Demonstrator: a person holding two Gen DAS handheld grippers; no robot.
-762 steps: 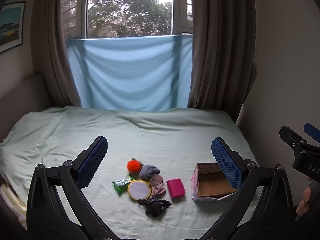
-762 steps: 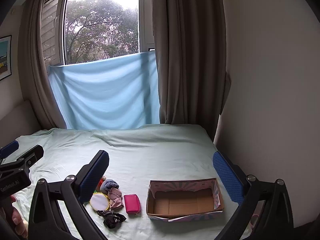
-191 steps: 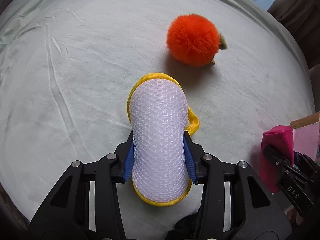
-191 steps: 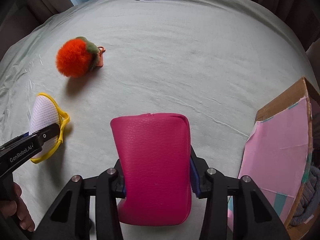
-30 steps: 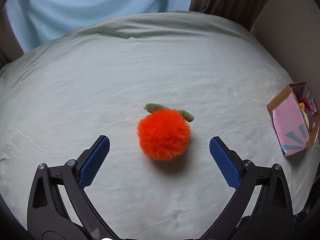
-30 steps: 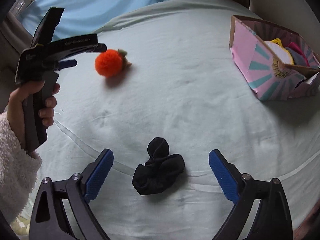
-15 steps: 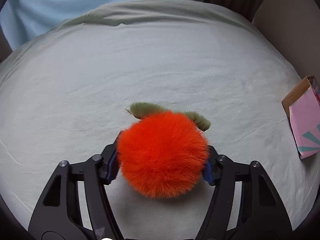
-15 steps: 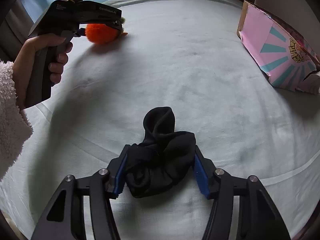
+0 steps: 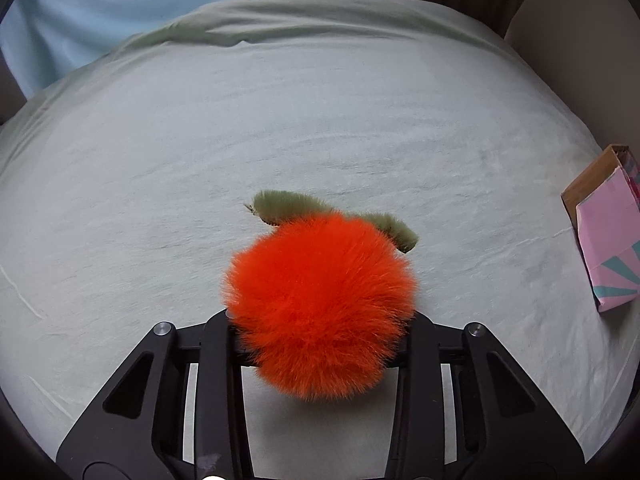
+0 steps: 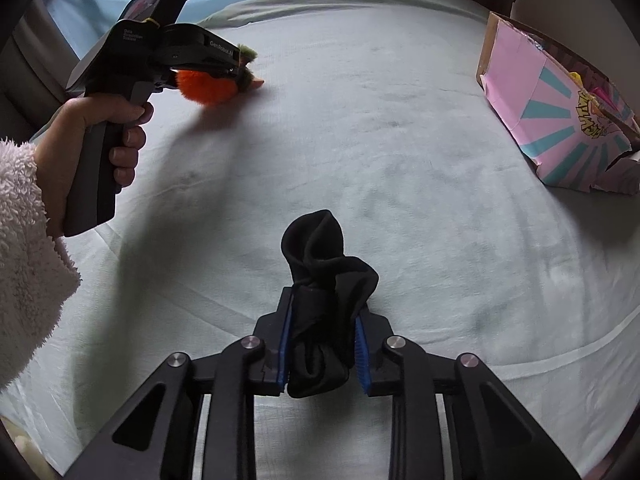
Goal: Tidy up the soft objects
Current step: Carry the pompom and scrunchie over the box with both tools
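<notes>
The right gripper (image 10: 322,350) has its blue-padded fingers (image 10: 283,354) pinched narrowly around a bunched black sock (image 10: 326,300), whose long axis runs straight forward between them, its rounded end poking out ahead over the pale green bed (image 10: 400,128). The left gripper (image 9: 320,320) has its fingers closed into the sides of a fluffy orange pom-pom (image 9: 322,302), which hides the pads; two olive-green leaf tufts stick out from its far side. Seen from the right wrist, the left gripper is at the far left, held in a hand (image 10: 100,140) with a fuzzy white sleeve. The pink cardboard box (image 10: 556,108), printed with teal rays and already holding a few bright items, sits at the far right of the bed. It lies ahead and to the right of both pairs of fingers. The right gripper looks clearly nearer to it, so the sock probably has the shorter trip, while the pom-pom must cross most of the bed rightward to reach the box's open top.
</notes>
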